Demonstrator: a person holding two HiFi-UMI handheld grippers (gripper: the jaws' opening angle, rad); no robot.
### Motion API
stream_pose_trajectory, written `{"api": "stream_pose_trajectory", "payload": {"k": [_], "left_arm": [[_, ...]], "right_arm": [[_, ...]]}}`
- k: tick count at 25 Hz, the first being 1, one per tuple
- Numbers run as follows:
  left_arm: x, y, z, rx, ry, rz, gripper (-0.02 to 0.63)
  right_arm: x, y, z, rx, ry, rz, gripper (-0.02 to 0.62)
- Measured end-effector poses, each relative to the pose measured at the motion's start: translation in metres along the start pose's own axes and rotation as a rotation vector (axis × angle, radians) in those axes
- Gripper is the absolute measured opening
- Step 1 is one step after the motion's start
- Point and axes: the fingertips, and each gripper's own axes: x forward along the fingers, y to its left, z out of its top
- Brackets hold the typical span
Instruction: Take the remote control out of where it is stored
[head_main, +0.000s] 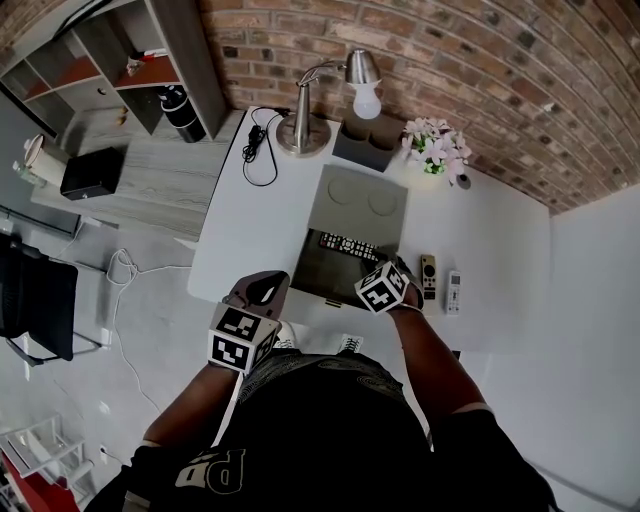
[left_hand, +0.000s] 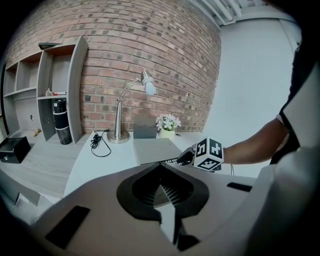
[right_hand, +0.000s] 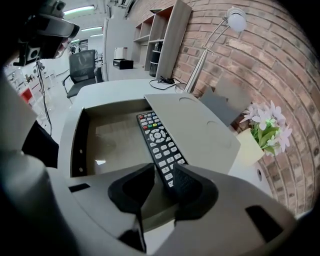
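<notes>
A long black remote control lies in the open grey drawer sunk into the white desk. It rests along the drawer's right side, next to the slid-back lid. My right gripper is at the remote's near end. Its jaws stand part way apart with that end between them, and the pads do not visibly press on it. My left gripper hovers at the desk's front edge, left of the drawer, shut and empty.
Two small remotes lie on the desk right of the drawer. Behind it stand a desk lamp, a dark box, a flower pot and a coiled cable. Shelving is far left.
</notes>
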Motion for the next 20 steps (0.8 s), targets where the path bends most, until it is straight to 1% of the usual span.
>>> {"api": "stream_pose_trajectory", "payload": {"k": [7,11,15,17,20], "left_arm": [[0.006,-0.002,0.003,0.003,-0.006,-0.015,0.006],[0.010,-0.006,0.002,0.009,0.003,-0.030,0.006],[0.013,-0.007,0.003,0.008,0.002,-0.034,0.006],[0.012,-0.007,0.004,0.011,-0.001,-0.036,0.006],[0.011,-0.005,0.004,0.015,-0.007,-0.032,0.006]], "right_arm": [[-0.007,0.020,-0.001,0.008,-0.002,0.052,0.100],[-0.012,0.038,-0.001,0.040,-0.009,0.113,0.100],[-0.016,0.054,0.001,0.042,-0.010,0.159,0.100],[-0.018,0.060,0.003,0.026,-0.010,0.165,0.100],[-0.020,0.055,0.012,0.028,-0.043,0.136,0.100]]}}
